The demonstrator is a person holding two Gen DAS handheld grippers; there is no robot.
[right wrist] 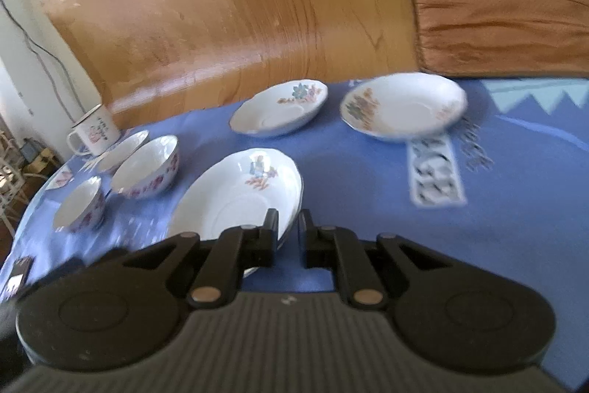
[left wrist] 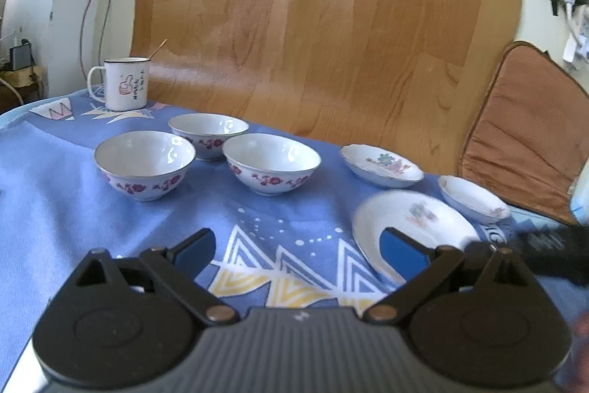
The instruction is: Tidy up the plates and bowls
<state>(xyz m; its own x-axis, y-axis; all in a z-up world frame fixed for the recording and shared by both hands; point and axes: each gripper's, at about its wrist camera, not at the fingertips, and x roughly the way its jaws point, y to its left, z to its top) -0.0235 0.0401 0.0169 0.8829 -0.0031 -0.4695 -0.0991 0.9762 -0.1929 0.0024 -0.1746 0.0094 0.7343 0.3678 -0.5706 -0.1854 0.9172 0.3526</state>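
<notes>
Three white bowls with purple flowers stand on the blue cloth: one at the left (left wrist: 145,164), one behind (left wrist: 208,135), one in the middle (left wrist: 271,162). Three flowered plates lie to the right: a far one (left wrist: 381,165), a small one (left wrist: 473,197) and a near large one (left wrist: 412,227). My left gripper (left wrist: 298,245) is open and empty above the cloth. My right gripper (right wrist: 289,227) is shut on the near edge of the large plate (right wrist: 235,197). The other plates (right wrist: 281,109) (right wrist: 403,105) and bowls (right wrist: 147,166) show in the right wrist view.
A white enamel mug (left wrist: 123,83) with a spoon stands at the far left corner. A brown cushion (left wrist: 526,131) lies past the table's right edge. A wooden floor (left wrist: 313,24) lies beyond the table's far edge.
</notes>
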